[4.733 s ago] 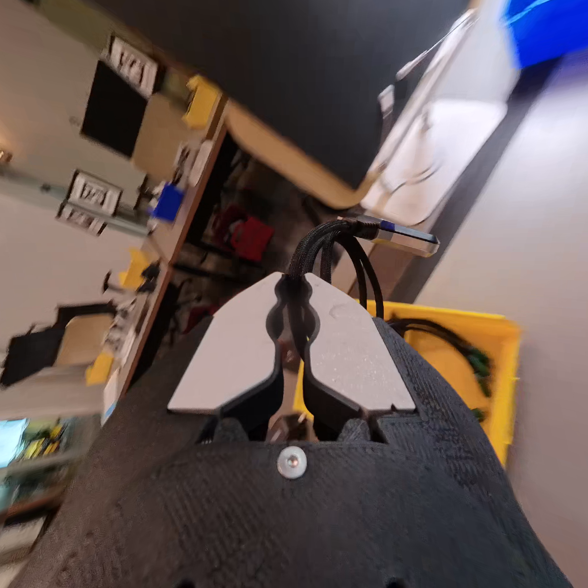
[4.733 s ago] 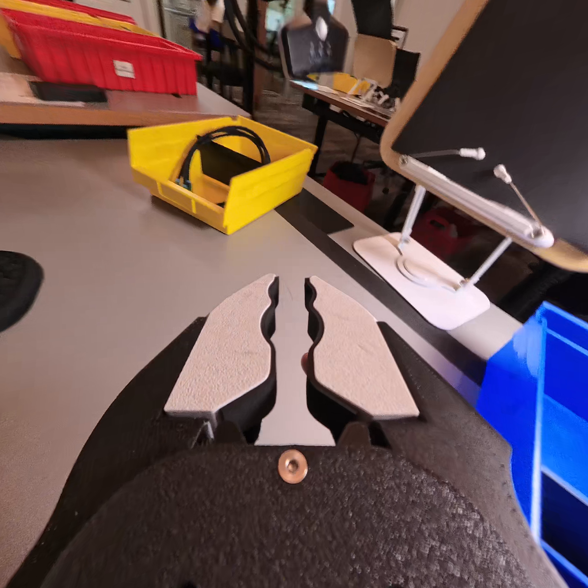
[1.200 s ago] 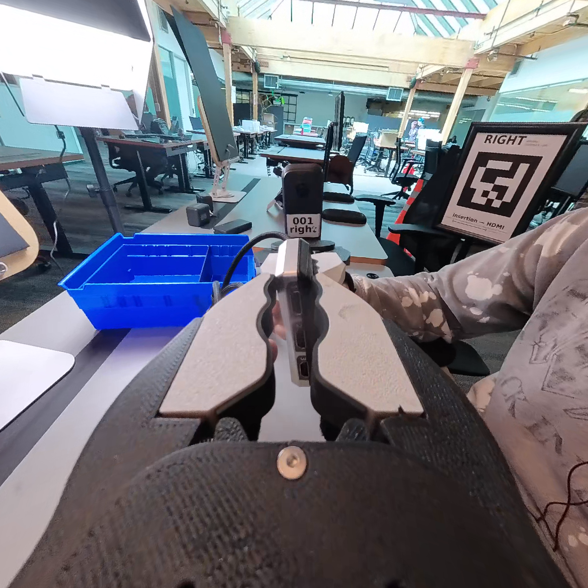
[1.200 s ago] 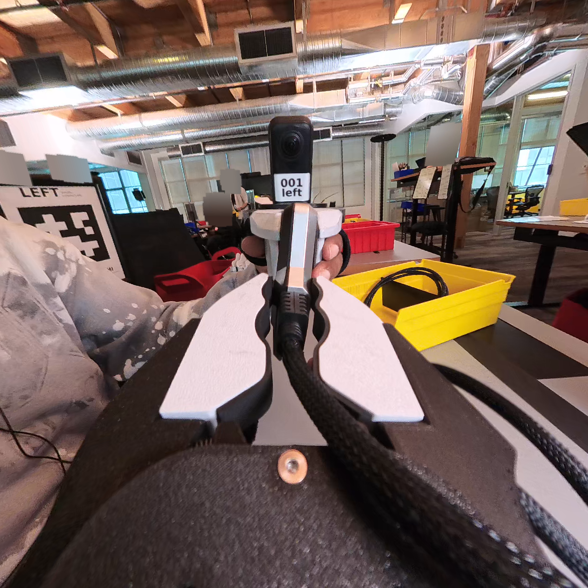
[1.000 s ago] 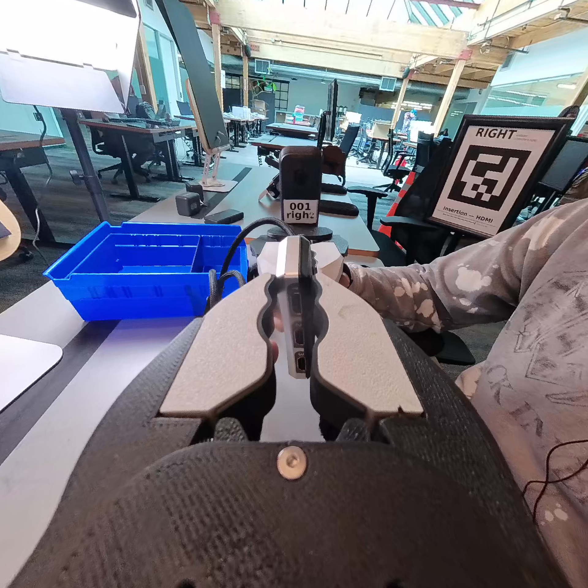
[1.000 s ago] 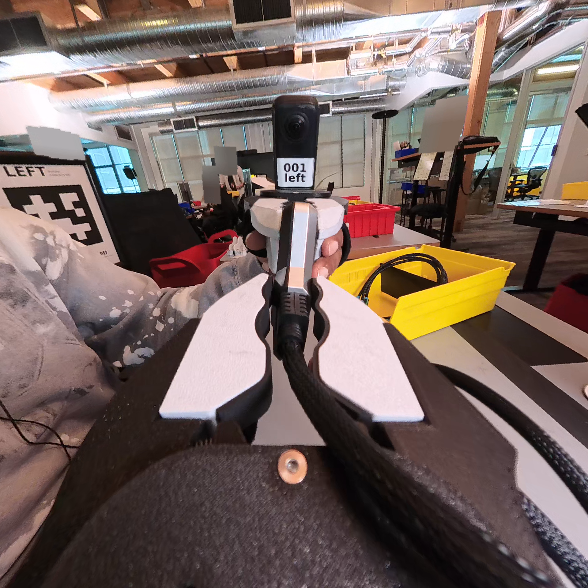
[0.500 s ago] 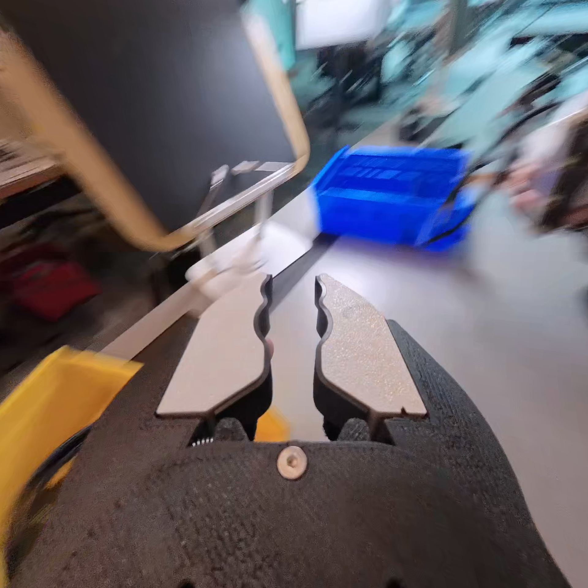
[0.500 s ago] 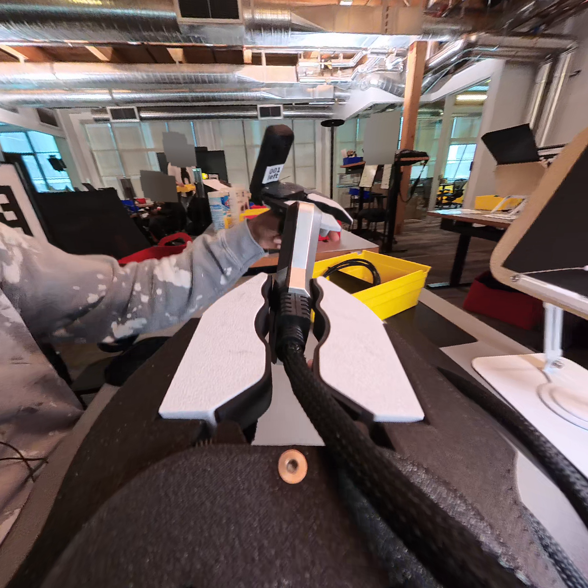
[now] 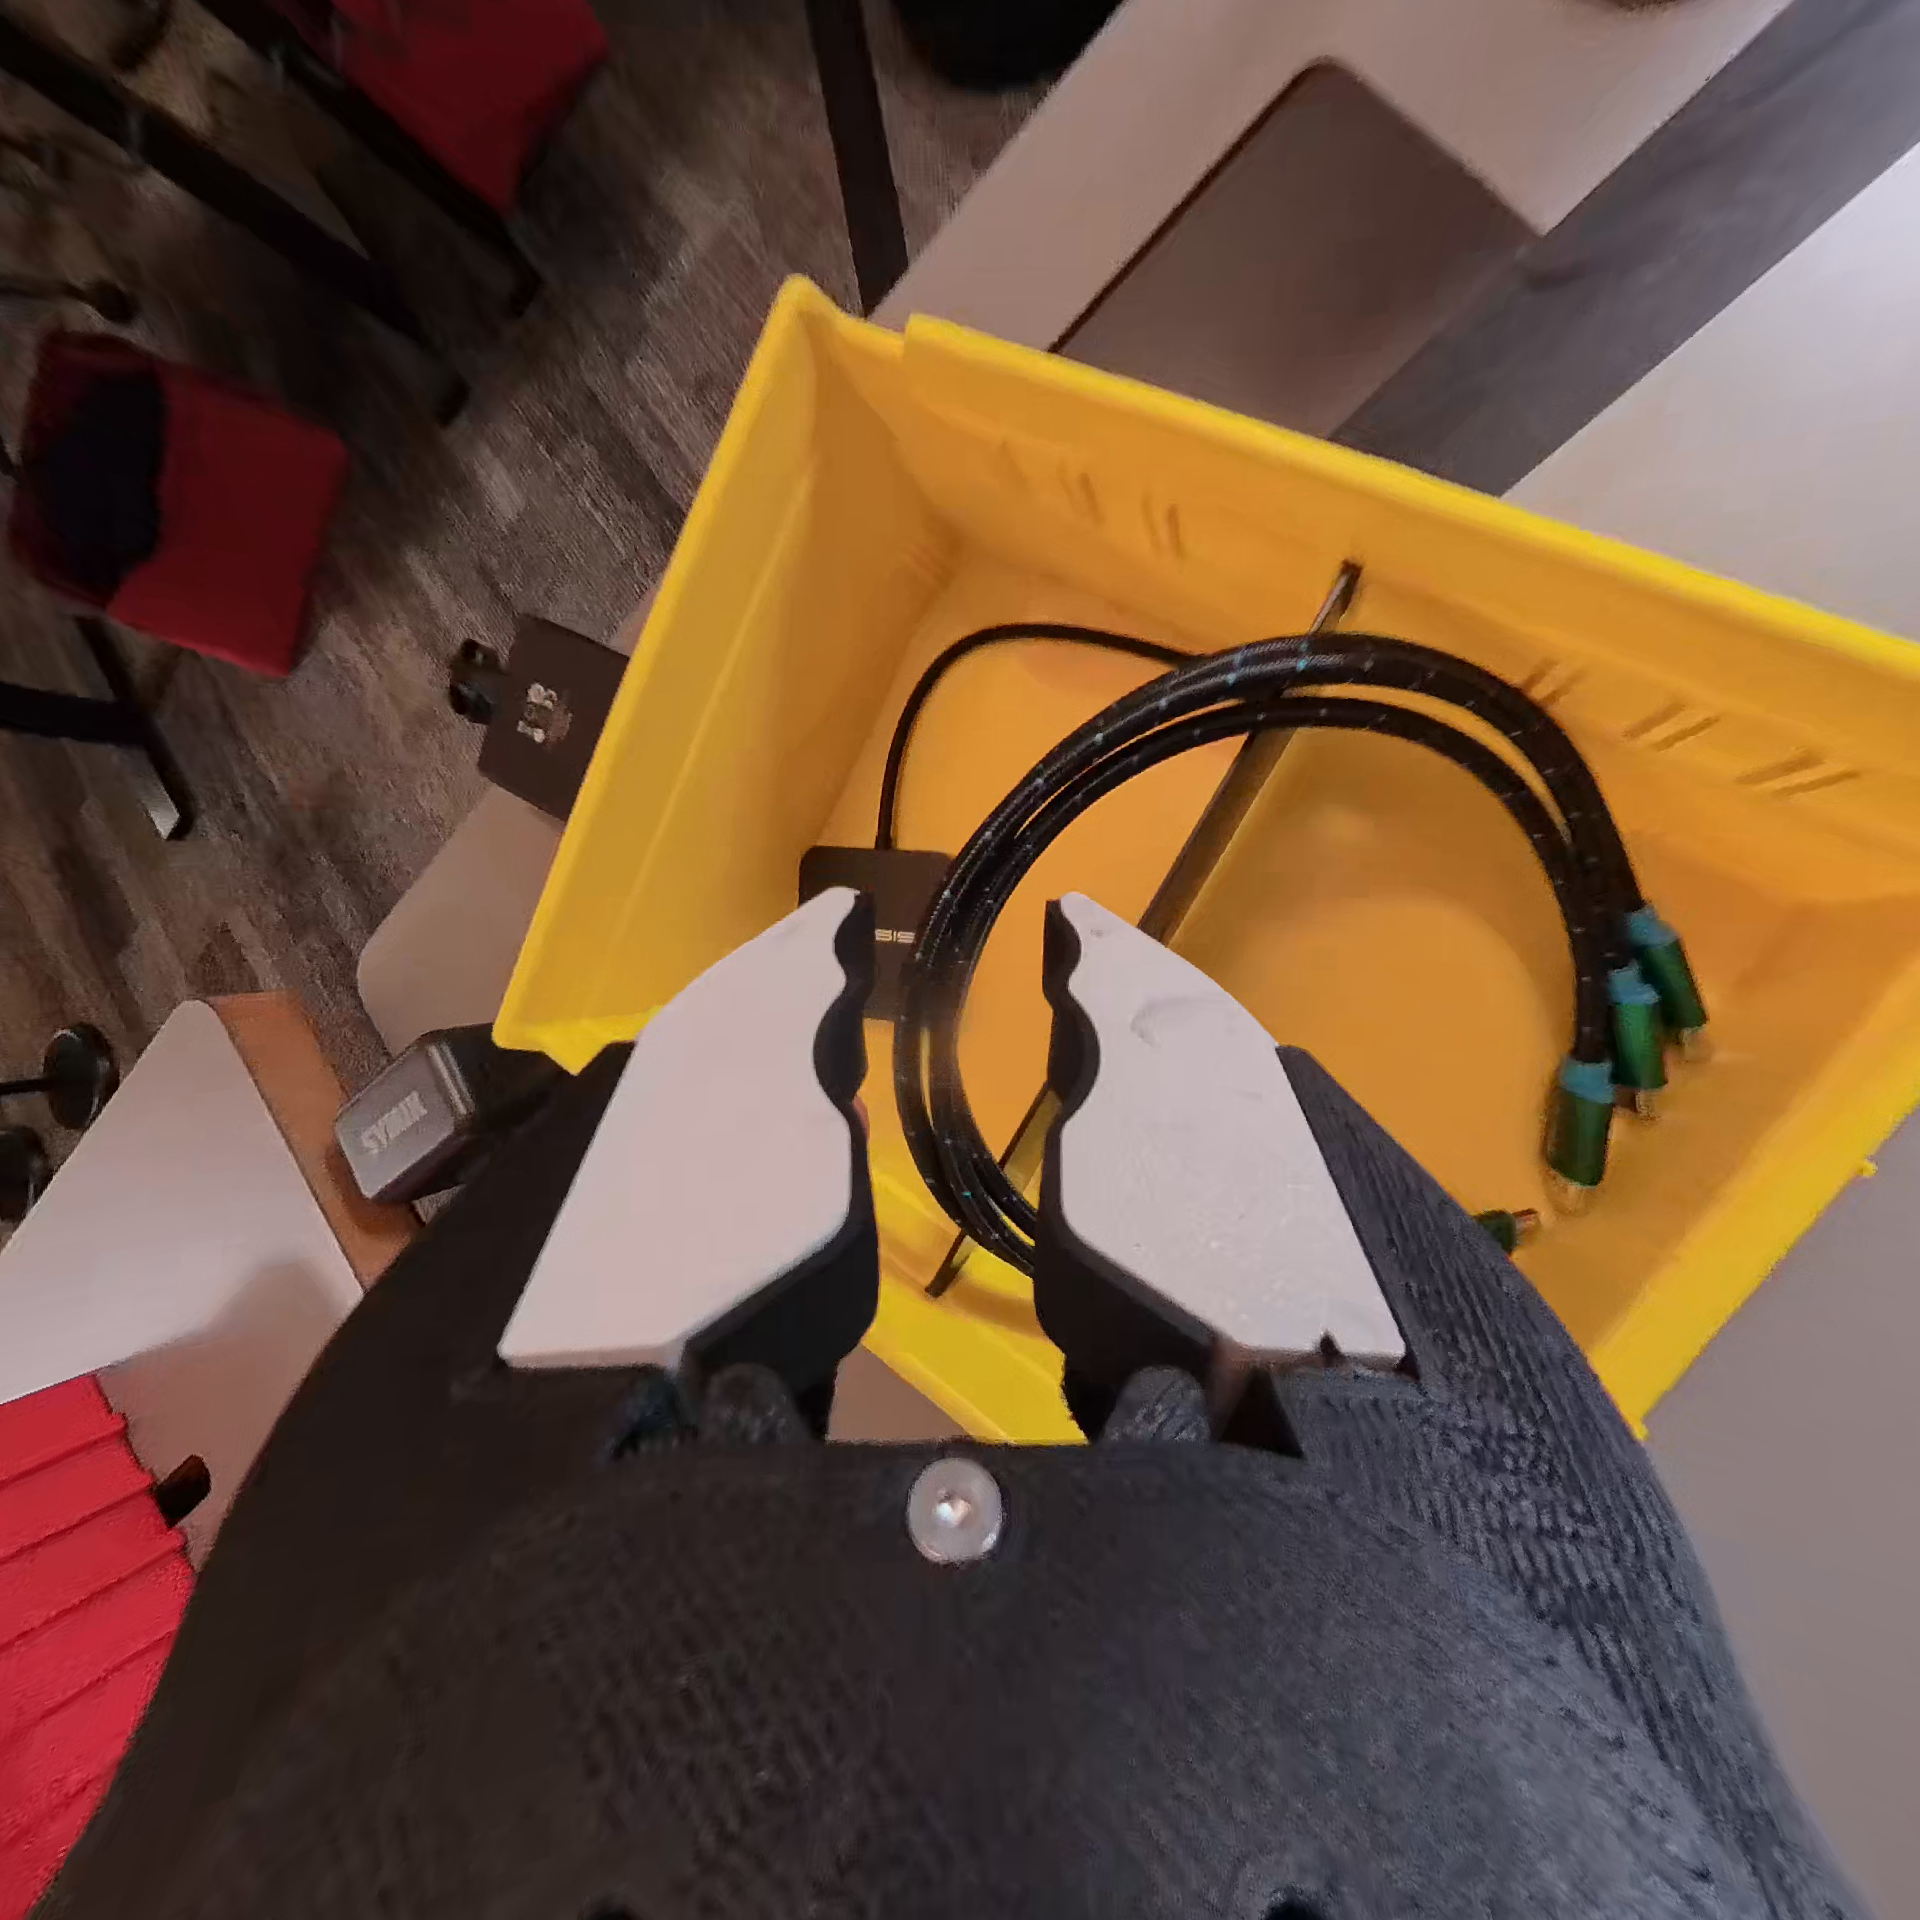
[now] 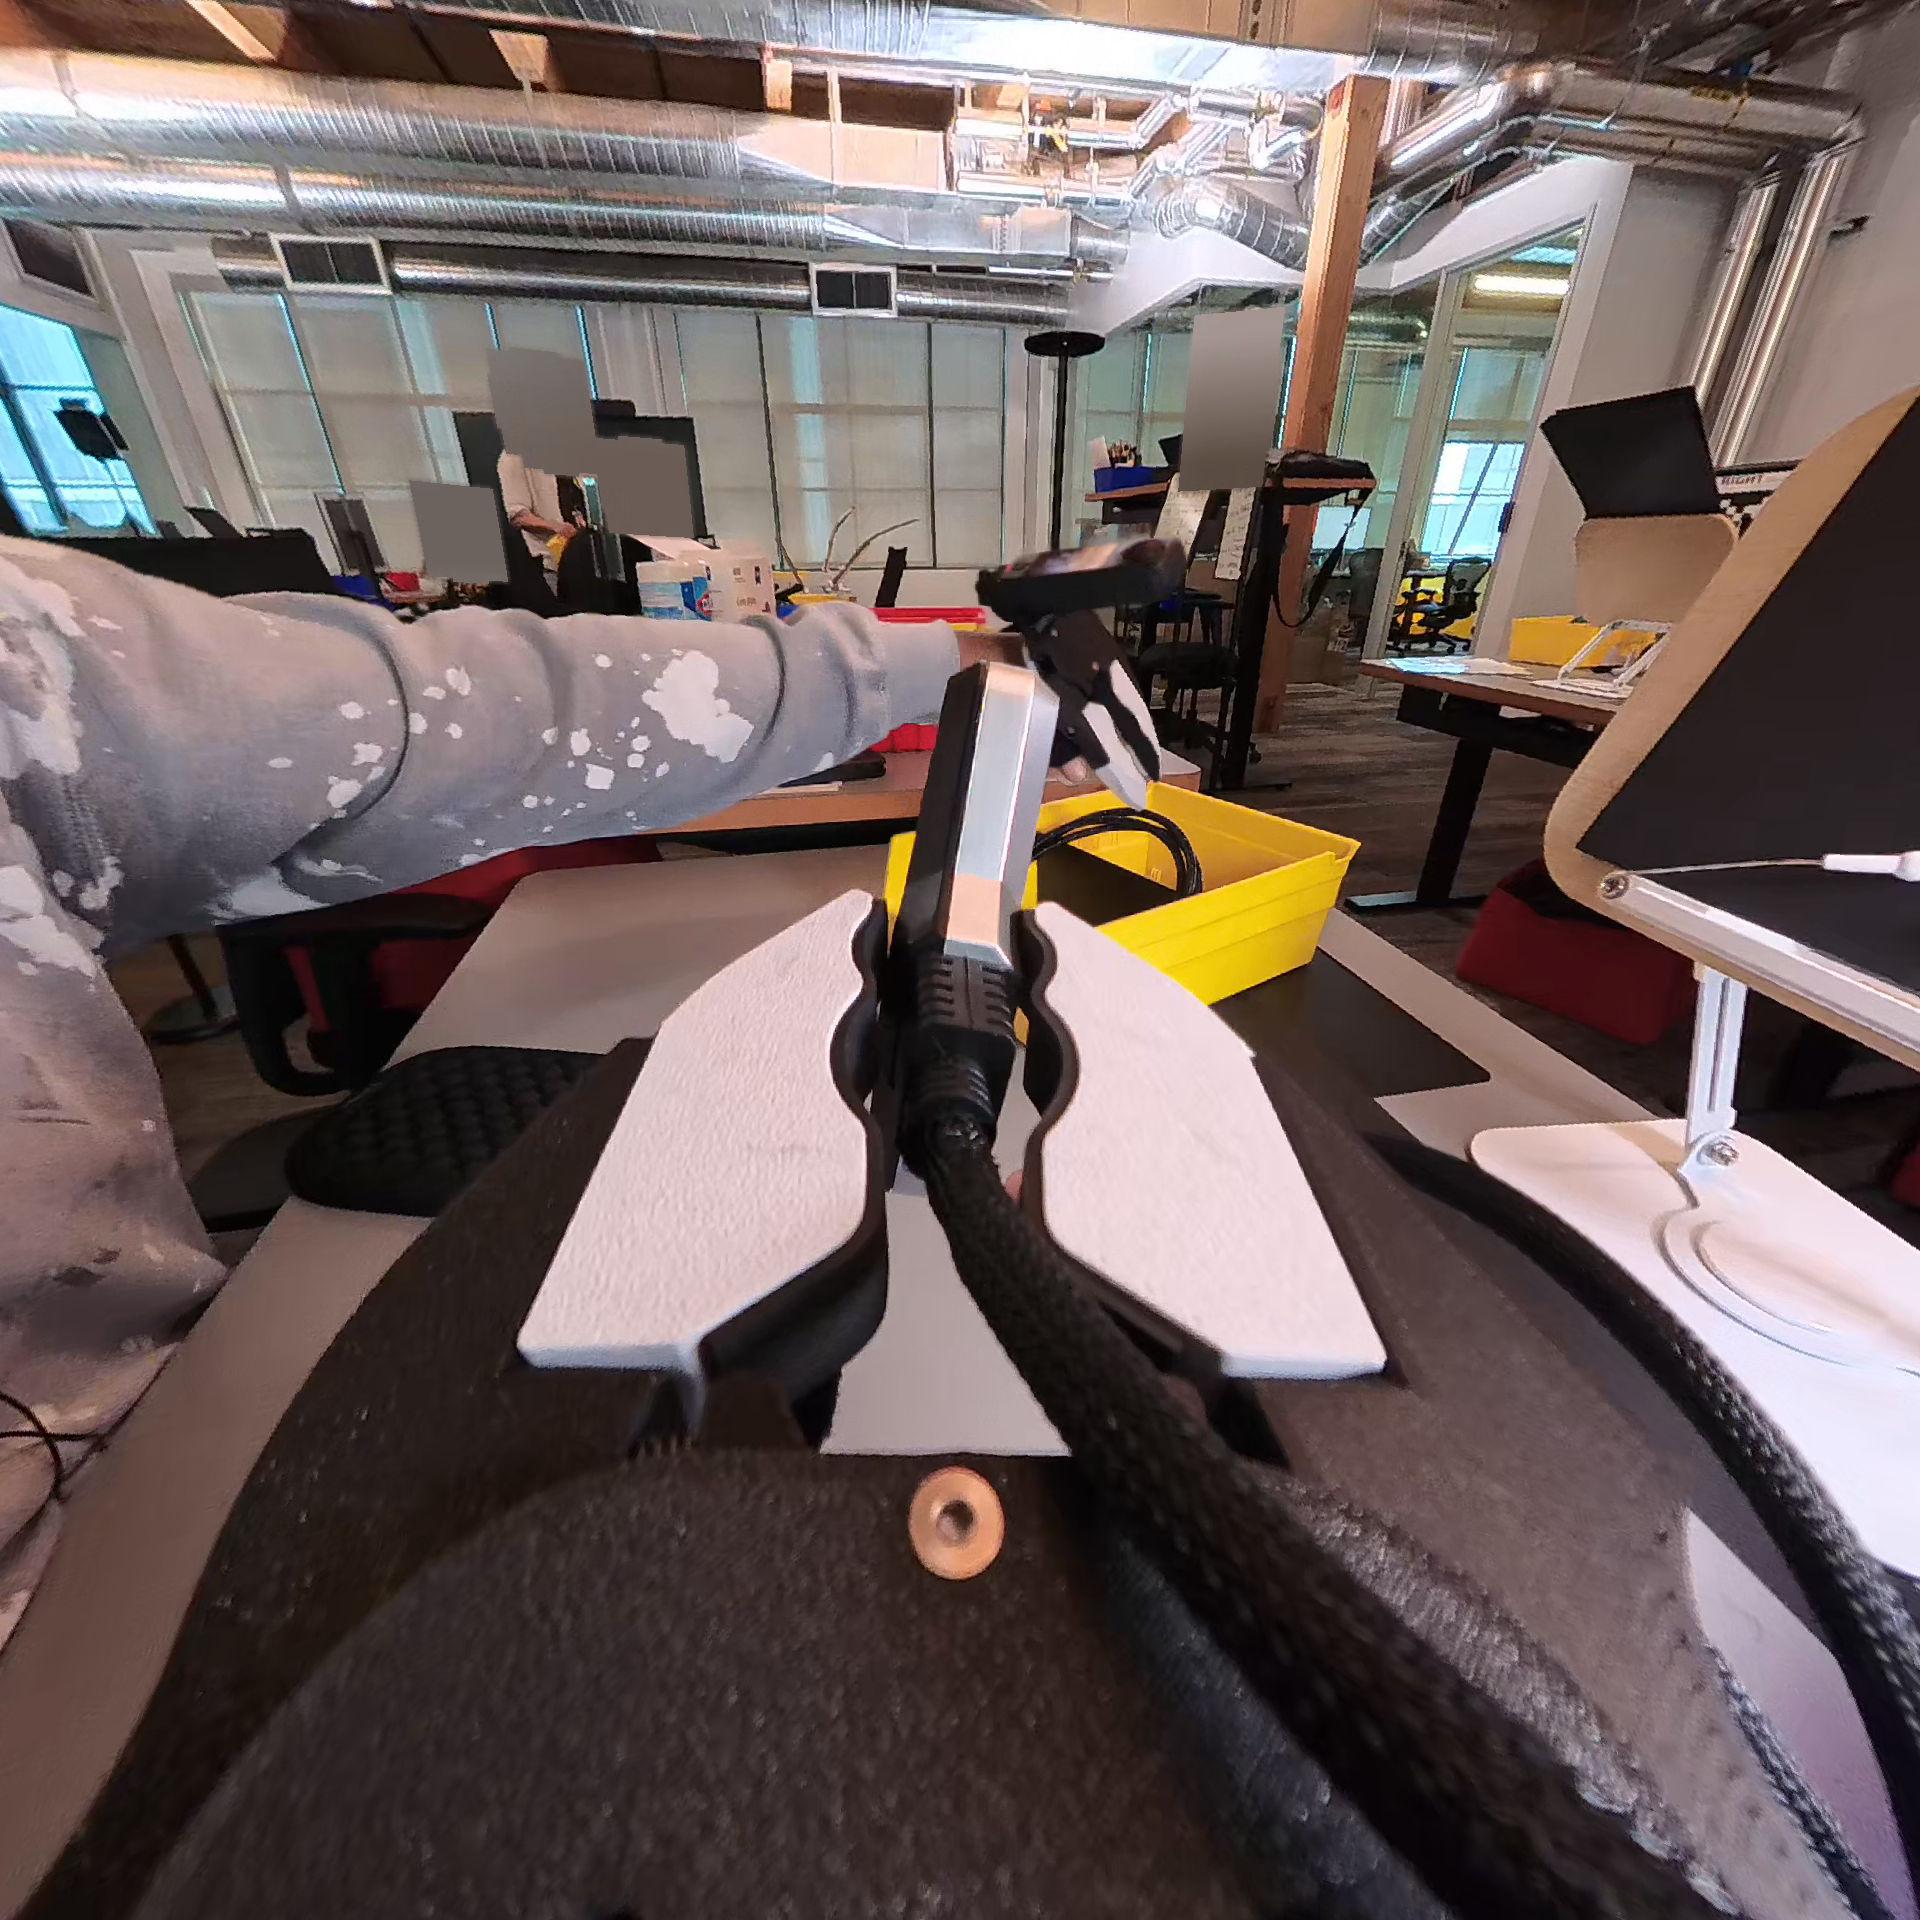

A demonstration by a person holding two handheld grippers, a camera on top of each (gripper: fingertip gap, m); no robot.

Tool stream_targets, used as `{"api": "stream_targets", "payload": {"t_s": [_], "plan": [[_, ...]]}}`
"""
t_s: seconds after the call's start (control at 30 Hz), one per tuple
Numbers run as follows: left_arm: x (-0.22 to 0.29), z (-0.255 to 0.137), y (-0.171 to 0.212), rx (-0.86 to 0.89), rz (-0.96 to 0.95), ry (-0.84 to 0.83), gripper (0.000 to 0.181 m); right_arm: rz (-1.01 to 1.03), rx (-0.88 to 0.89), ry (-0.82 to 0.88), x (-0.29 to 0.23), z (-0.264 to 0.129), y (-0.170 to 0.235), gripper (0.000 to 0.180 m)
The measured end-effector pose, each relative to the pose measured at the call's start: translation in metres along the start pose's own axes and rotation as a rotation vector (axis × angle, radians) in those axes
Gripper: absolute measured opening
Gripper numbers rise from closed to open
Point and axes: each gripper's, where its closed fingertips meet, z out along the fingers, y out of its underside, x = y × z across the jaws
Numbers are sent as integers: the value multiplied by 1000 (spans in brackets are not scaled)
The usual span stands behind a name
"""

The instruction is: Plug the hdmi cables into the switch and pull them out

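Note:
My right gripper [image 10: 951, 914] is shut on the black plug [image 10: 961, 1013] of a braided HDMI cable [image 10: 1195, 1455]. The plug sits in the silver switch [image 10: 987, 790], which stands up from the jaws, held only by the plug. My left gripper [image 9: 951, 914] is open and empty, pointing down over the yellow bin [image 9: 727, 623]. In the bin lie coiled black braided cables [image 9: 1247, 675] with green plugs [image 9: 1631, 1029] and a small black box [image 9: 883, 883]. The left gripper also shows in the right wrist view [image 10: 1101, 717], above the yellow bin [image 10: 1247, 914].
A white stand [image 10: 1766, 1247] carrying a tilted dark board stands at the right of the table. A black wrist pad [image 10: 436, 1122] lies at the left. A person's sleeve [image 10: 416, 727] reaches across. A grey block [image 9: 405, 1117] sits beside the bin and a red bin [image 9: 73, 1558] is nearby.
My left gripper has let go of the switch, opened and swung over to the yellow bin. My right gripper still holds the plug, with the switch now hanging on it alone.

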Motion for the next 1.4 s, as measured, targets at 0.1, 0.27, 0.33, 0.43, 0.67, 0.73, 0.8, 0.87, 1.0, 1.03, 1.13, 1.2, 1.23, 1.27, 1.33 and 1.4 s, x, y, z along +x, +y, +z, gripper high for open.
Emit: {"api": "stream_targets", "payload": {"t_s": [0.1, 0.27, 0.33, 0.43, 0.67, 0.73, 0.8, 0.87, 1.0, 1.03, 1.13, 1.2, 1.23, 1.27, 1.33, 1.4], "plan": [[-2, 14, 4, -43, 11, 17, 26, 6, -5, 0, 2, -1, 2, 24], [0, 23, 6, -77, 42, 50, 16, 21, -9, -1, 6, -1, 6, 23], [2, 24, 5, -87, 61, 64, 11, 25, -15, -2, 7, 0, 9, 24], [2, 21, 5, -104, 102, 51, 10, 30, -19, -3, 8, 0, 11, 24], [0, -16, -6, -81, 174, -5, 9, 38, -4, 3, 9, -2, 8, 24], [-4, -34, -10, -72, 191, -41, 9, 38, -4, 3, 8, -1, 7, 24], [-7, -55, -17, -40, 190, -67, 8, 32, -5, 2, 6, 0, 6, 23], [-11, -79, -25, -14, 188, -93, 8, 25, -5, 1, 3, 1, 4, 23], [-16, -123, -38, 37, 171, -145, 8, 15, 4, -2, -1, 2, -1, 23], [-17, -132, -41, 46, 169, -159, 8, 13, 6, -1, -2, 2, -2, 24], [-15, -158, -49, 84, 138, -181, 8, 7, 14, -2, -5, 2, -7, 23], [-15, -174, -55, 119, 114, -202, 8, 4, 20, -4, -6, 2, -9, 24], [-15, -181, -58, 138, 98, -210, 8, 2, 21, -4, -7, 2, -10, 24], [-16, -189, -61, 159, 79, -220, 8, 1, 22, -4, -8, 2, -10, 24], [-17, -203, -67, 197, 44, -240, 8, 0, 21, -4, -8, 3, -10, 24], [-18, -215, -73, 236, 19, -255, 7, 1, 19, -5, -9, 3, -10, 24]]}}
